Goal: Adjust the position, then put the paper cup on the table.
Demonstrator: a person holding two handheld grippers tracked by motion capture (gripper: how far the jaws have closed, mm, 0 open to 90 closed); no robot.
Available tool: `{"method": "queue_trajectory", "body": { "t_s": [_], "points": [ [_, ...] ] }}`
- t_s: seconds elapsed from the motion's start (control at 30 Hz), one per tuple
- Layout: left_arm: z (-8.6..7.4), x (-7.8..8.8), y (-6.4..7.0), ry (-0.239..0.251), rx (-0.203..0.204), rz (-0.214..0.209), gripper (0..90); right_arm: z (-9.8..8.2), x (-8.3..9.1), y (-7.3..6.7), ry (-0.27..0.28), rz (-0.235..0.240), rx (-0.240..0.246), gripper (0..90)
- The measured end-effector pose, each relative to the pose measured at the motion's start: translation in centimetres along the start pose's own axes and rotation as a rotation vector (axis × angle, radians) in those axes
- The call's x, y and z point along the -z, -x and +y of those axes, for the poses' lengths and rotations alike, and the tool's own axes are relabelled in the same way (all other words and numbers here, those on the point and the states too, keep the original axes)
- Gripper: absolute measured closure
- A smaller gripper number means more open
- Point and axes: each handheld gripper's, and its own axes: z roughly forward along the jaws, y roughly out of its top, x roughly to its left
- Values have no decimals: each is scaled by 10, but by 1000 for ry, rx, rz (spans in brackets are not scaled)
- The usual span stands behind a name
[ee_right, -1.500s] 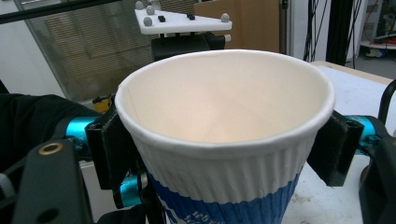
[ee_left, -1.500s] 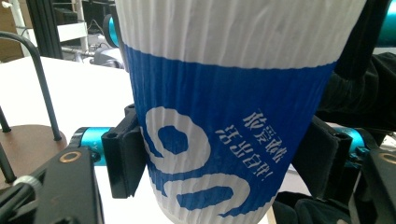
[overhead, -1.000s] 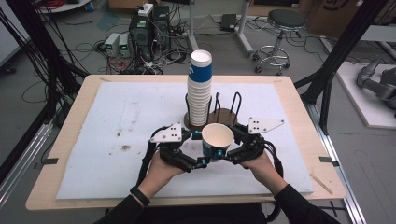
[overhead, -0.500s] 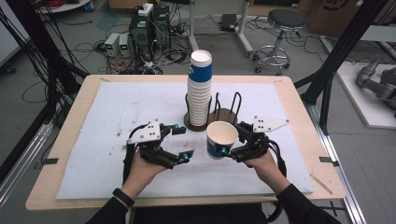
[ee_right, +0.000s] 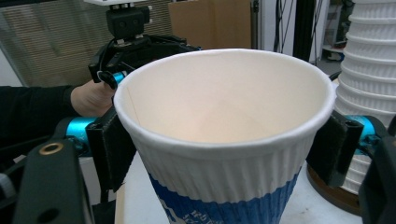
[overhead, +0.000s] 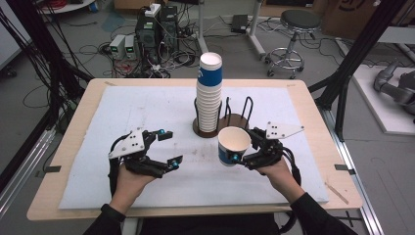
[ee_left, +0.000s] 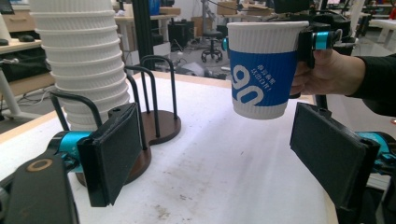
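Paper cup (overhead: 233, 145) sits clamped upright in the right hand-held gripper (overhead: 244, 147), above the table.

Between the left gripper (overhead: 165, 149) and the paper cup (overhead: 233, 145) lies open white mat (overhead: 122, 105). Behind that gap stand the cup stack (overhead: 209, 93) and wire holder (overhead: 238, 116) (on brown bases), blocking the middle; the mat's far-left part is free.
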Motion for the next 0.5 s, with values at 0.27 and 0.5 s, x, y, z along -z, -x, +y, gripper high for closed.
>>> {"method": "queue_trajectory", "body": {
  "t_s": [0.27, 0.5],
  "points": [
    [0, 2, 1, 5, -11, 9, 165, 1, 2, 0, 6, -8, 2, 214],
    [-3, 4, -1, 17, -14, 20, 165, 1, 2, 0, 3, -12, 9, 213]
  ]
}}
